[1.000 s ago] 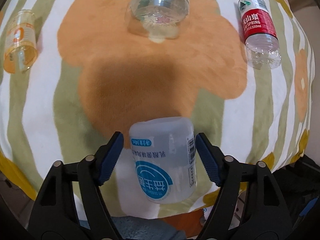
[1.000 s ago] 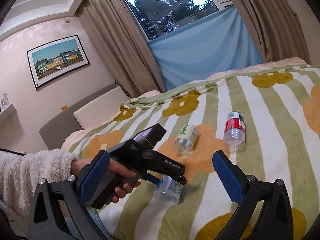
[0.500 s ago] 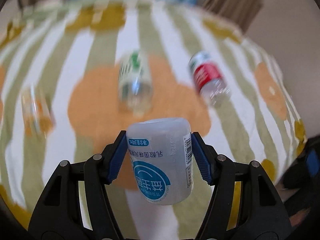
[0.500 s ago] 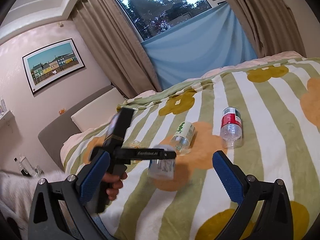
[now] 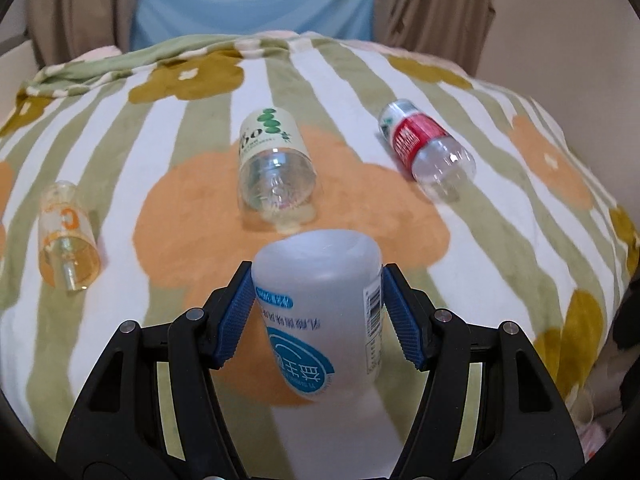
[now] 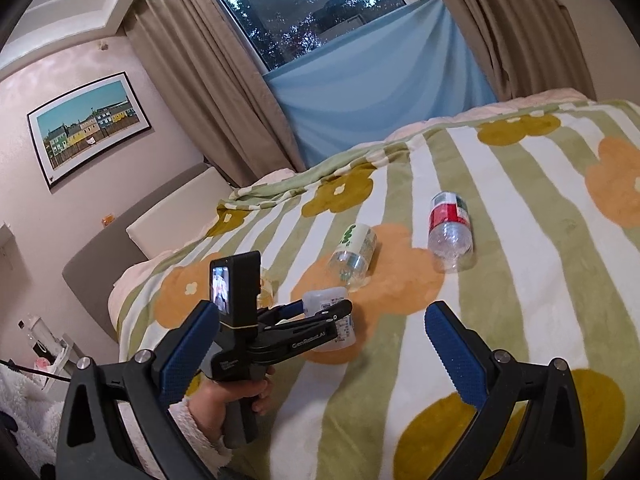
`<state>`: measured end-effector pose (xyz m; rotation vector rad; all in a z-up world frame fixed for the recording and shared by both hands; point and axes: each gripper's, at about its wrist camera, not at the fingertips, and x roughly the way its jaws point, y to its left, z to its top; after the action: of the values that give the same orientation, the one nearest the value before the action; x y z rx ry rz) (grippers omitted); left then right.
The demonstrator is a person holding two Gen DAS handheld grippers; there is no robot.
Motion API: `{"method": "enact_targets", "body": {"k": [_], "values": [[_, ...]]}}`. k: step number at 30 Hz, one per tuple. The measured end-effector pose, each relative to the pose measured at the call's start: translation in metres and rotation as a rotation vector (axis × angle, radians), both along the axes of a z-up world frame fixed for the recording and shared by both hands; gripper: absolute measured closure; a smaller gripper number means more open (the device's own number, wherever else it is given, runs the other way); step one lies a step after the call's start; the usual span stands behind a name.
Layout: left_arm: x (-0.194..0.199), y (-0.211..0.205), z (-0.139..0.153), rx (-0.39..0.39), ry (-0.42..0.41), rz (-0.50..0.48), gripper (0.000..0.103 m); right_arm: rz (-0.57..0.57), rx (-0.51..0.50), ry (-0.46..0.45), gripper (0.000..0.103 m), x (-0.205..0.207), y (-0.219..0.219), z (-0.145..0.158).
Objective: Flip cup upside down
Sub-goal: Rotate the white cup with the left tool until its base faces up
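Observation:
A frosted white plastic cup with an upside-down blue label is pinched between the blue pads of my left gripper, closed bottom facing up. In the right wrist view the same cup sits in the left gripper just above the striped blanket; whether it touches the blanket I cannot tell. A person's hand holds that tool's handle. My right gripper hovers open in the foreground, nothing between its fingers.
Three other cut bottles lie on their sides on the bed: an amber one at left, a green-labelled one in the middle, a red-labelled one at right. Curtains and blue cloth stand behind; the bed edge drops off at right.
My left gripper closed on the cup, lifted it and tilted from looking down at the blanket to looking across the bed. The right gripper barely moved.

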<state>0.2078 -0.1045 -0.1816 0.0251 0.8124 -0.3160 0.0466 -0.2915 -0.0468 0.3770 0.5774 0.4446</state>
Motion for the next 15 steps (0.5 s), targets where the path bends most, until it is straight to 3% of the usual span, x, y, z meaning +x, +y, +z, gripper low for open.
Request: {"method": "enact_targets", "body": {"k": [6,15], "values": [[-0.011,-0.004,0.006,0.083,0.059,-0.038,0.042,0.029,0.016,0.007,0.000,0.000,0.010,-0.003],[-0.020,-0.004,0.005,0.123,0.143,-0.047,0.043,0.042,0.015,0.000,0.000,-0.002,0.016,0.000]]}}
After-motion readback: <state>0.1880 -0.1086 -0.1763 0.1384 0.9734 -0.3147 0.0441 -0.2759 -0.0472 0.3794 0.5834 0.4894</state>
